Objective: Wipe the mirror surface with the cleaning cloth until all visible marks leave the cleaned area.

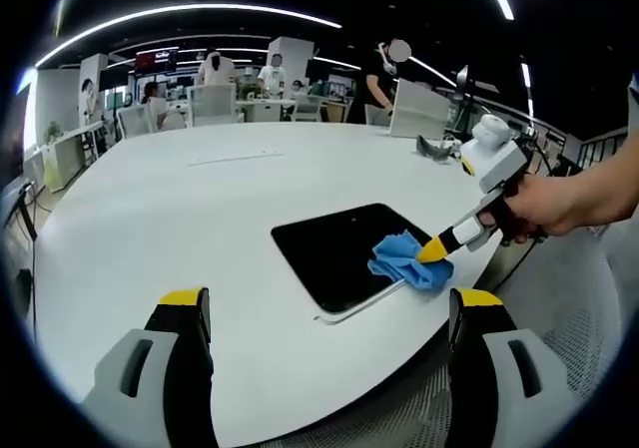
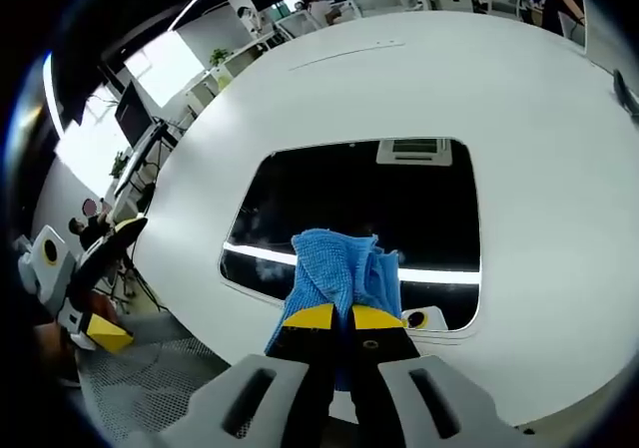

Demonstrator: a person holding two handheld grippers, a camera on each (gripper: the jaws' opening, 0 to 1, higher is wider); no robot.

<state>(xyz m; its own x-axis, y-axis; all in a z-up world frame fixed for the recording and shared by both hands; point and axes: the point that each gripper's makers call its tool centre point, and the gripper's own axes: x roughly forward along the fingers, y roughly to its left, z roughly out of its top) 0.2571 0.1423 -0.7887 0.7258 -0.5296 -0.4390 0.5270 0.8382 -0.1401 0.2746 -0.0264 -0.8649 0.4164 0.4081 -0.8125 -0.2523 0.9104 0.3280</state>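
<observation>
A dark rectangular mirror [image 1: 344, 252] [image 2: 359, 199] lies flat on the white table [image 1: 200, 209] [image 2: 539, 149] near its edge. A blue cleaning cloth [image 1: 407, 260] [image 2: 339, 268] rests on the mirror's near corner. My right gripper [image 2: 341, 317] is shut on the cloth and presses it onto the glass; in the left gripper view it comes in from the right [image 1: 435, 252], held by a hand. My left gripper [image 1: 327, 310] stands open above the table edge, apart from the mirror, with nothing between its fingers.
The table is large and round. A small dark object [image 1: 435, 149] lies near its far right edge. Chairs, desks and several people stand at the back of the office. A mesh chair seat [image 2: 150, 368] sits below the table edge.
</observation>
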